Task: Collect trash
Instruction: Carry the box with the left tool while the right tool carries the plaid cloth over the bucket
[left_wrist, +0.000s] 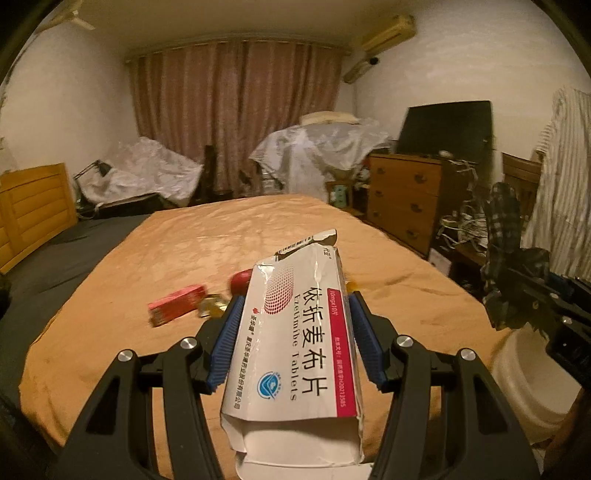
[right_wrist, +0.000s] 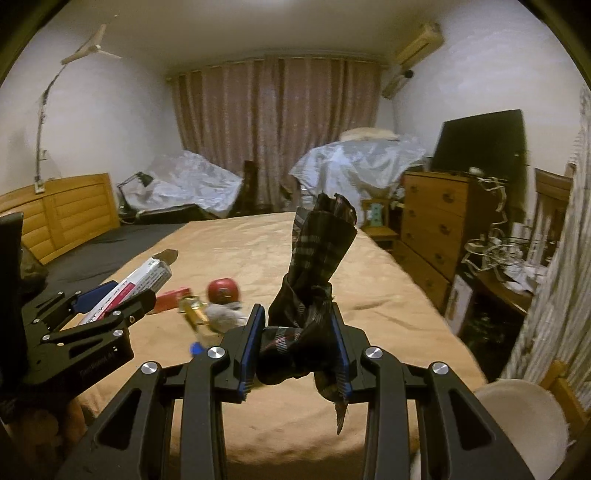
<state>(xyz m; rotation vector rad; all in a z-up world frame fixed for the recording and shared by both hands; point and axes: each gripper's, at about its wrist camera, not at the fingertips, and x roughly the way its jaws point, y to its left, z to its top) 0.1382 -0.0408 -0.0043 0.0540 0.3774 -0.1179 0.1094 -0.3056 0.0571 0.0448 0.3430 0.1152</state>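
Item 1: L gripper (left_wrist: 293, 332), clamped on torn ezetimibe tablet box (left_wrist: 295, 343), carried above bed (left_wrist: 110, 332). Box is crushed and open at the near end; squeeze harder and it may fold and slip.

Item 2: R gripper (right_wrist: 297, 347), pinching dark plaid wrapper (right_wrist: 314, 280). Limp tail hangs below the pads, so it could snag or pull free as you swing.

Item 3: white bin (right_wrist: 524, 417), low right, near the bed edge. Release early and both miss it.

Item 4: red box (left_wrist: 177, 304), red ball (right_wrist: 222, 291), gold wrapper (right_wrist: 195, 314) on the bed, uncollected.

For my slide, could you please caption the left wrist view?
Left gripper lifts a torn tablet box above the tan bedspread.
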